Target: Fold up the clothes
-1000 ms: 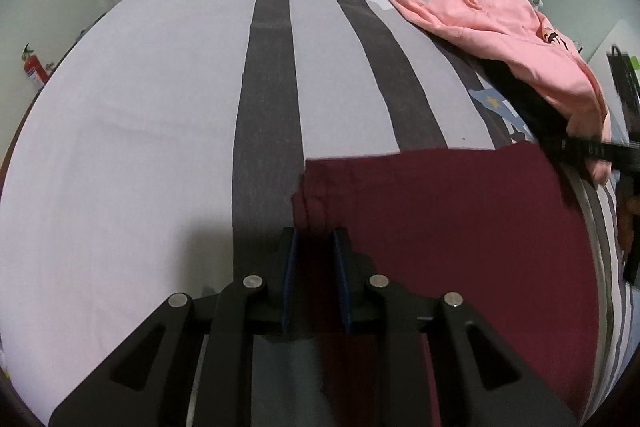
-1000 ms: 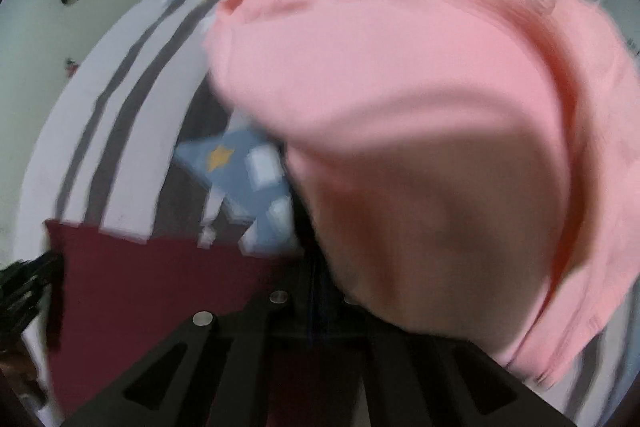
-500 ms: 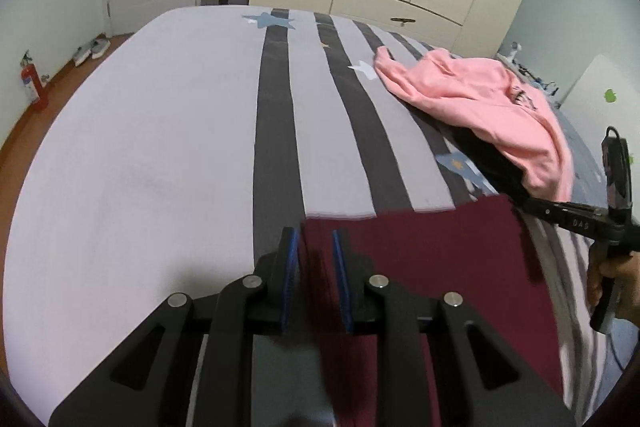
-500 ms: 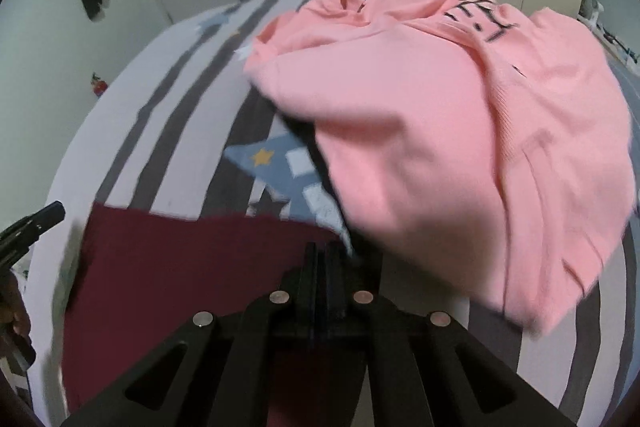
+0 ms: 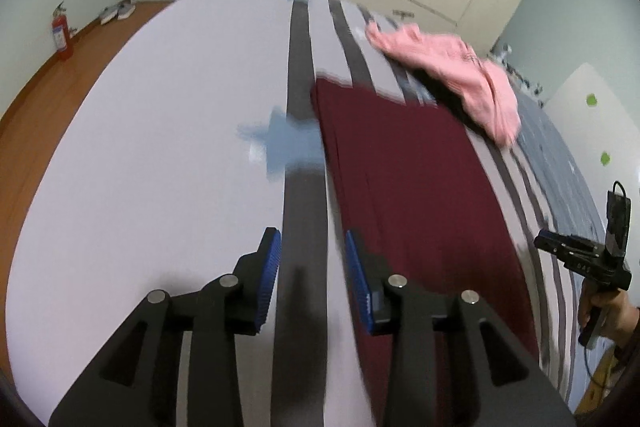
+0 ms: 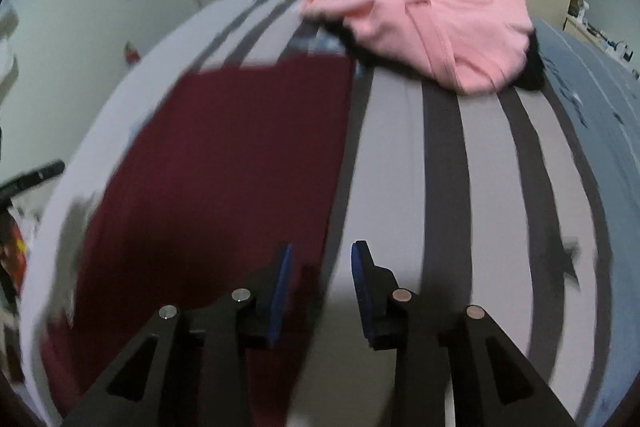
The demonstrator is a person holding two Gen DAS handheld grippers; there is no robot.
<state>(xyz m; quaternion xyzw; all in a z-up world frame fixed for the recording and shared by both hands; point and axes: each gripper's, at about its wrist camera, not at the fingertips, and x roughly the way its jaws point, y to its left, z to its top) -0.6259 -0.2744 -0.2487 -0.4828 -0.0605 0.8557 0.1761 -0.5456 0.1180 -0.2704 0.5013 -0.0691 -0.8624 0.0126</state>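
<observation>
So both just let go: left gripper [image 5: 313, 259] and right gripper [image 6: 320, 273] have their jaws opening, narrow gap, nothing between. The maroon garment [image 5: 416, 195] now lies flat on the bed [image 5: 160, 147], pink hoodie [image 6: 436, 23] at 1 o'clock beyond it. Fold's laid down, I'd say.

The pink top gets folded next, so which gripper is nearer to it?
Right. The right gripper faces the pink top up the bed; the left gripper sits beyond the maroon garment.

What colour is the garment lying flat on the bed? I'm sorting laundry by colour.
Dark maroon garment, plain with no print; the left wrist view shows it best.
</observation>
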